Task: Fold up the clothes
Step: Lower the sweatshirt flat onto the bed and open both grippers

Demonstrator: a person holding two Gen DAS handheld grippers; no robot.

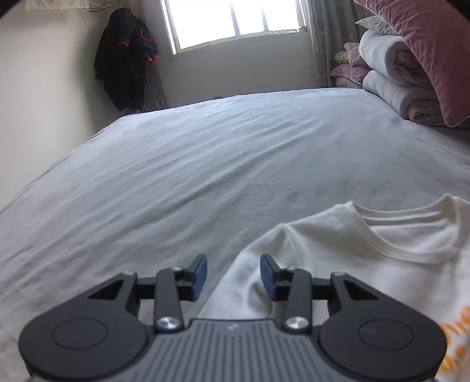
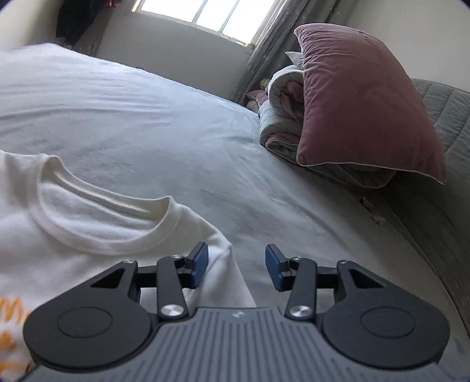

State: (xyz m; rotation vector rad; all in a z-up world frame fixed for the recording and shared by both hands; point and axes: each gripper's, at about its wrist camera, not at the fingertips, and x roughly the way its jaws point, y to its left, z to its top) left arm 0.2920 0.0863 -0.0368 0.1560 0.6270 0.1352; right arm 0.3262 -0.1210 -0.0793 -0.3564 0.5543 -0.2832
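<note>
A white T-shirt [image 1: 382, 249] with orange print lies flat on the grey bedsheet, collar pointing away from me. My left gripper [image 1: 234, 274] is open, hovering over the shirt's left shoulder edge with nothing between its blue pads. In the right wrist view the same T-shirt [image 2: 88, 223] fills the lower left. My right gripper [image 2: 237, 269] is open above the shirt's right shoulder edge; its left pad is over the fabric and its right pad over bare sheet.
The grey bedsheet [image 1: 205, 164] spreads wide ahead. A mauve pillow [image 2: 361, 100] leans on folded quilts [image 2: 282, 117] at the headboard side. A dark jacket [image 1: 126, 58] hangs on the wall beside the window [image 1: 235, 20].
</note>
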